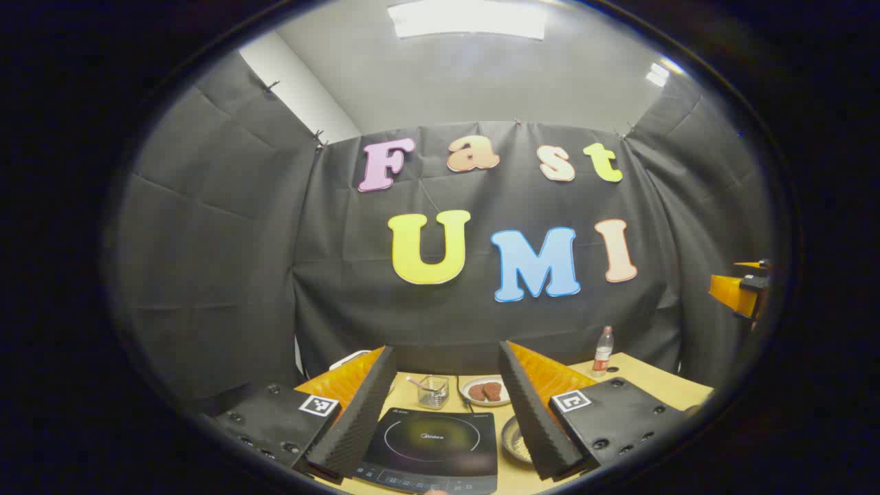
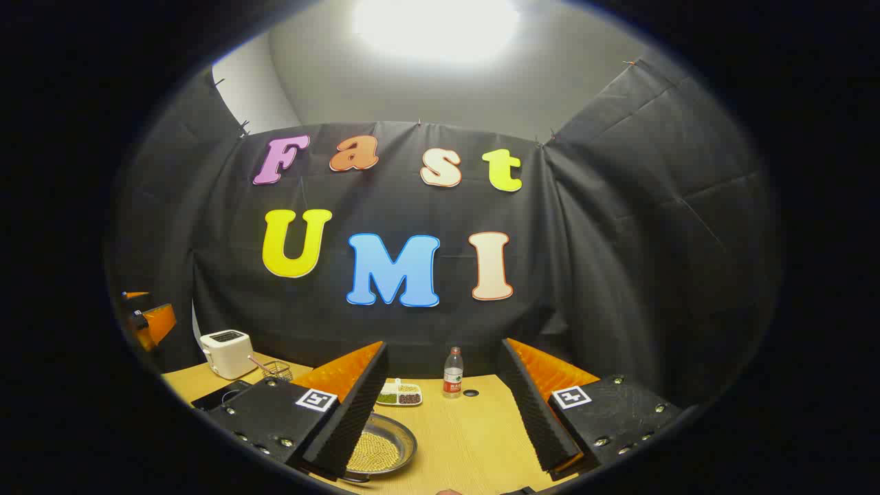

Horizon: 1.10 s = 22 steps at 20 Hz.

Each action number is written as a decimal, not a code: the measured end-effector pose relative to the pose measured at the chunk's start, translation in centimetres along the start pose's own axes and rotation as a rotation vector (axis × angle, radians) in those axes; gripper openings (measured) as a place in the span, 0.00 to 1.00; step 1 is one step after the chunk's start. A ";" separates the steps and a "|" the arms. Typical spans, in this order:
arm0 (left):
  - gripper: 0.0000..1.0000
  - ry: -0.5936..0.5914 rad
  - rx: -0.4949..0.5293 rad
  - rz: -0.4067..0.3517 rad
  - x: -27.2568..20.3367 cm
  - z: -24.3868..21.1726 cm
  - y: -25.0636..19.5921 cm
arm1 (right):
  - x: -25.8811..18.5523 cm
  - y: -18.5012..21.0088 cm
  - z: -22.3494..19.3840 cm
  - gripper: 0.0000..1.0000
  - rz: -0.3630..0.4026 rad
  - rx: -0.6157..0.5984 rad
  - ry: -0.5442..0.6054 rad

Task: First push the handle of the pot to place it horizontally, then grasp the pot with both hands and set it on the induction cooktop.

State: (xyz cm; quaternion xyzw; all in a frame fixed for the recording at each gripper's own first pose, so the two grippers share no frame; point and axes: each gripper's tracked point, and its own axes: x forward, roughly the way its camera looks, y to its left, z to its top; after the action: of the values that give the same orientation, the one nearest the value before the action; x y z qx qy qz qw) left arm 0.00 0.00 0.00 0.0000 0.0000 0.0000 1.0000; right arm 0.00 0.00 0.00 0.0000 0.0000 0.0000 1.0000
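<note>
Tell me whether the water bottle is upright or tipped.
Upright: the water bottle stands on the table with its cap pointing up; the left gripper view shows the same.

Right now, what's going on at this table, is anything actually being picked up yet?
Nothing is held yet. The left hand-held gripper hangs open above the black induction cooktop on the light wooden table. The right hand-held gripper is open too, over bare tabletop, with a round metal dish of yellow grains beside its left finger. Farther back stand a clear plastic bottle with a red label, a white toaster and a small plate of brown pieces. Neither gripper touches anything.
</note>
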 end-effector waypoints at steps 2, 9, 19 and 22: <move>0.97 -0.001 0.001 0.006 -0.1 0.1 0.0 | 0.1 -0.1 0.1 0.98 0.005 0.000 -0.001; 0.97 -0.009 0.003 0.001 -0.1 0.6 -1.2 | 0.3 -0.7 0.1 0.98 0.012 0.003 0.000; 0.92 -0.013 -0.002 0.011 -0.4 0.6 -1.3 | 0.2 -0.8 -0.2 0.98 0.028 0.008 0.011; 1.00 -0.019 0.004 0.016 -0.4 0.8 -1.1 | 0.4 -0.7 -0.3 0.96 0.034 0.007 0.015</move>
State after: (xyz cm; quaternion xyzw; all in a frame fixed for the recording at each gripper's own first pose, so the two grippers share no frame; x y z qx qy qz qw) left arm -0.41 -1.12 0.75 0.0022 -0.0096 0.0079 0.9999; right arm 0.39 -0.71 -0.29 0.0034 0.0076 0.0172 0.9998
